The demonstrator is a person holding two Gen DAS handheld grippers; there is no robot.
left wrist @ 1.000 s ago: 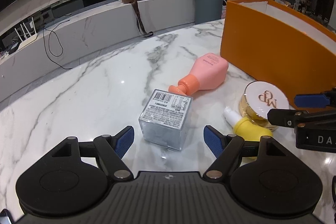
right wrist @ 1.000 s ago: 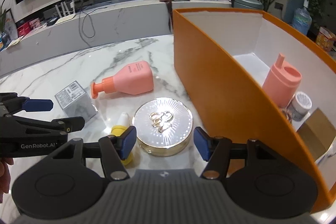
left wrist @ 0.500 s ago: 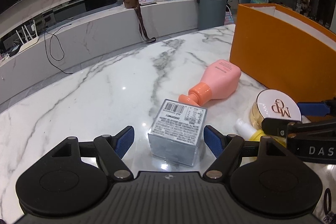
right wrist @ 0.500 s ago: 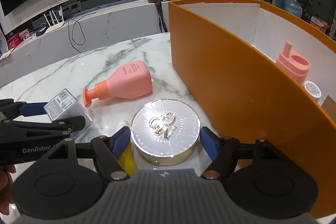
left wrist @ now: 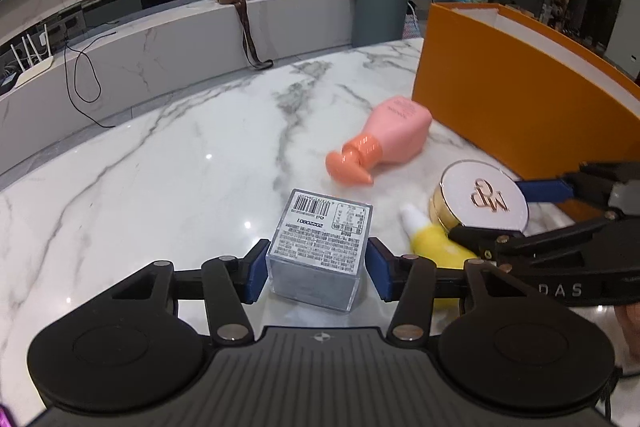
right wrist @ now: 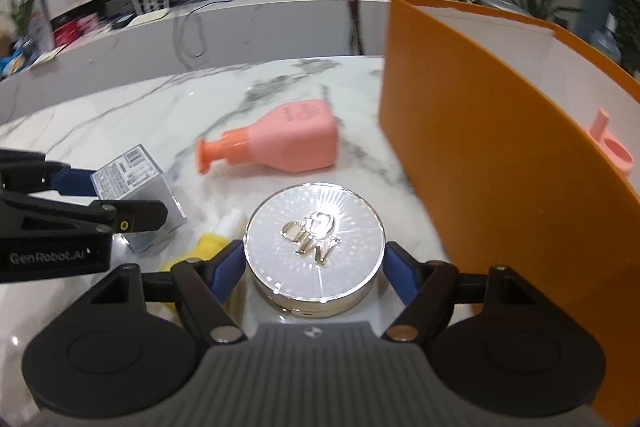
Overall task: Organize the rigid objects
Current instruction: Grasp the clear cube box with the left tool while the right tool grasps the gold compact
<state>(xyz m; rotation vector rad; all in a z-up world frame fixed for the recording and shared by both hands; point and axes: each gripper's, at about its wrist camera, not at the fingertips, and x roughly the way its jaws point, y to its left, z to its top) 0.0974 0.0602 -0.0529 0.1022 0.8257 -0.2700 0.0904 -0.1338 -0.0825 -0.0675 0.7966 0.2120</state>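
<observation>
A clear plastic box (left wrist: 324,227) with a barcode label sits on the marble table (left wrist: 180,187). My left gripper (left wrist: 316,269) is closing on it, and both blue pads touch its sides. A round silver compact (right wrist: 316,239) with a gold logo lies between the pads of my right gripper (right wrist: 316,271), which press on its rim. A small yellow bottle (left wrist: 432,239) lies between the box and the compact. A pink pump bottle (left wrist: 392,131) lies on its side further back.
A tall orange box (right wrist: 480,167) with a white inside stands on the right, close to the compact. A pink container (right wrist: 616,151) shows over its wall. Beyond the table's far edge are a marble bench and a grey bin (left wrist: 380,7).
My left gripper's jaws have come in from wide apart onto the clear box. My right gripper has widened, sunk and moved forward, so the compact now sits between its pads.
</observation>
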